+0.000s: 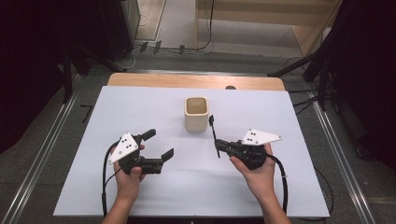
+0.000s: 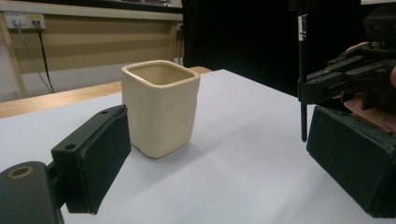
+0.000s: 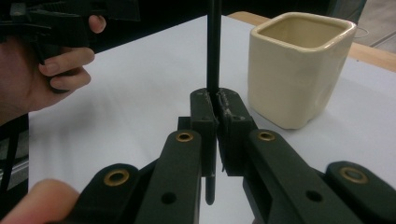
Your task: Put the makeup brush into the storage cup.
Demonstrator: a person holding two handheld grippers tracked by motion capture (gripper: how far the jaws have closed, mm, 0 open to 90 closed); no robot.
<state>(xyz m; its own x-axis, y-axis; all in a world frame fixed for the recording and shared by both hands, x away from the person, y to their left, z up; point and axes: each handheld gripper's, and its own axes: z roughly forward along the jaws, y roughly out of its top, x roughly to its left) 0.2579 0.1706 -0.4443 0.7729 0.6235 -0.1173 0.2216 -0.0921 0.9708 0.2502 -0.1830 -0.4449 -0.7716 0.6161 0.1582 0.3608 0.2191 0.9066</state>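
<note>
Black thin stick (image 1: 214,135), 1 item: pinched upright between the pressed-together jaws of the right gripper (image 1: 217,147), near the middle of the desk (image 1: 280,196), its top end carrying a small flat tab.

Cream square cup (image 1: 196,113), 1 item: empty, upright, toward the far edge of the desk, just beyond and beside the stick, apart from it.

Left gripper (image 1: 161,144), 1 item: jaws spread, nothing between them, near the left front.

Step in hand, judged: stick carried toward the cup. Next move calls for lifting the stick's lower end above the rim, centring, lowering, releasing.
</note>
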